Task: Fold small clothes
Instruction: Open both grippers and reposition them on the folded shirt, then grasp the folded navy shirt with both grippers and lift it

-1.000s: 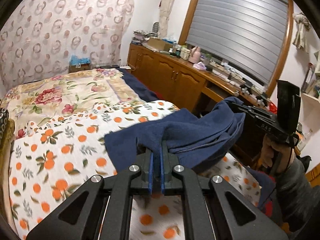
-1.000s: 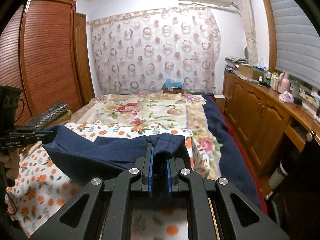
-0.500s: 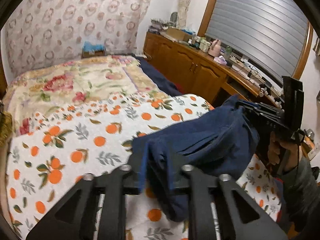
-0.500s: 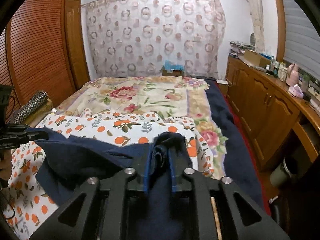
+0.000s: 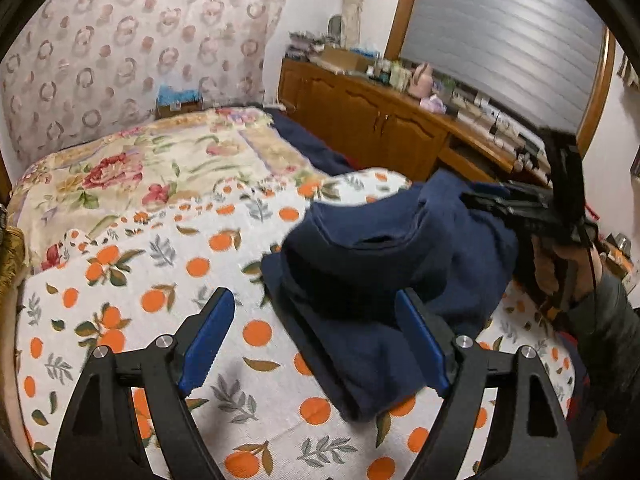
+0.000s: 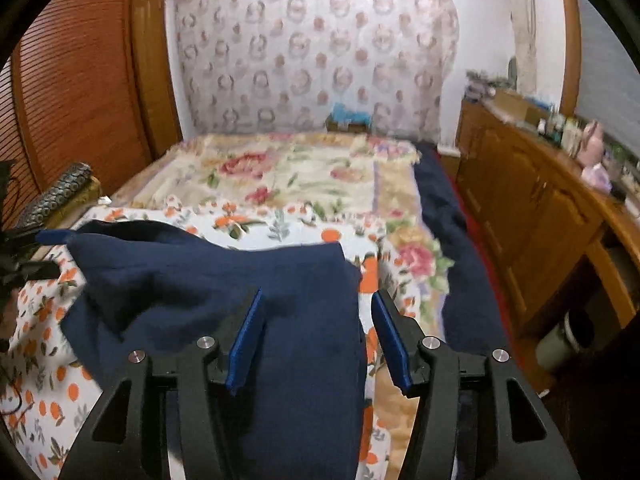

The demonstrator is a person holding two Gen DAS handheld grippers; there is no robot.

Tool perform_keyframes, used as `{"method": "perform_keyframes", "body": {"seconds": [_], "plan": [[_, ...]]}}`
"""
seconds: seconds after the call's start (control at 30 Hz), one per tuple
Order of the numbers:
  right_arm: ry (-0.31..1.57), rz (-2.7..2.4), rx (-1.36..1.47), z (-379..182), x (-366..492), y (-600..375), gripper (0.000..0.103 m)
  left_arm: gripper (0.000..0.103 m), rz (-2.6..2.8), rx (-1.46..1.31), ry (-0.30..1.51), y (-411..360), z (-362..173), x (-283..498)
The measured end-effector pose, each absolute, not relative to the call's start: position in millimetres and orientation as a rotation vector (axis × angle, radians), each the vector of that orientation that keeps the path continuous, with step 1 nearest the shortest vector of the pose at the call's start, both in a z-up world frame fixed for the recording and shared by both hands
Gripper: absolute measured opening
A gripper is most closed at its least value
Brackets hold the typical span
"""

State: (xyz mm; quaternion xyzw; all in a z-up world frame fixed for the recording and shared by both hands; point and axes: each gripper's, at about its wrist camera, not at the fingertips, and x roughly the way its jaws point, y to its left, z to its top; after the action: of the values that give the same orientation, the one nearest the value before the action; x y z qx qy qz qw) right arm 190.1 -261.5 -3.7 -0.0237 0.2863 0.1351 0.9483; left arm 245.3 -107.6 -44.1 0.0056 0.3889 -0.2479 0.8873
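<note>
A navy blue garment (image 5: 384, 264) lies bunched and partly folded on the orange-print sheet (image 5: 132, 280). My left gripper (image 5: 316, 340) hangs just above its near edge, jaws opening wide. The cloth sits between the blue pads (image 5: 210, 336) without being pinched. In the right wrist view the same garment (image 6: 224, 280) spreads under my right gripper (image 6: 318, 340), whose jaws are also opening, with cloth lying loose between them. The right gripper (image 5: 516, 204), held by a hand, shows at the garment's far right end in the left wrist view.
A floral quilt (image 6: 288, 176) covers the far half of the bed. A dark blue blanket (image 6: 452, 240) runs along its right edge beside a cluttered wooden cabinet (image 6: 532, 200). A wooden wardrobe (image 6: 80, 80) and a patterned roll (image 6: 56, 196) stand at the left.
Both grippers went from shut on the navy garment to open, letting it drop onto the sheet. Both hands moved forward and the left one sank toward the bed.
</note>
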Motion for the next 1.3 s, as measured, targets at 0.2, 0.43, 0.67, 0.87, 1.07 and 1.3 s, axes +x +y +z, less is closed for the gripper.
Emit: {"method": "perform_keyframes", "body": {"seconds": [0.2,0.43,0.67,0.87,1.07,1.3], "plan": [[0.647,0.391,0.035,-1.3,226.0,-266.0,0.013,0.083,-0.501,0.028,0.855,-117.0,-56.8,260.3],[0.537,0.261,0.029,17.4,217.9,-277.7,0.006,0.083,-0.439,0.076,0.870,-121.9,-67.0,282.6],[0.595,0.232,0.040,17.3,223.5,-272.4,0.008,0.083,-0.469,0.016,0.937,-120.3,-80.3,296.4],[0.580,0.247,0.029,14.1,209.7,-267.9,0.054,0.056,-0.542,-0.024,0.937,-124.0,-81.9,297.2],[0.628,0.270,0.013,-0.3,197.1,-266.9,0.070,0.041,-0.561,-0.034,0.946,-123.5,-80.6,298.8],[0.711,0.328,0.119,-5.5,212.2,-274.6,0.070,0.041,-0.562,-0.049,0.947,-122.2,-79.8,300.0]]}}
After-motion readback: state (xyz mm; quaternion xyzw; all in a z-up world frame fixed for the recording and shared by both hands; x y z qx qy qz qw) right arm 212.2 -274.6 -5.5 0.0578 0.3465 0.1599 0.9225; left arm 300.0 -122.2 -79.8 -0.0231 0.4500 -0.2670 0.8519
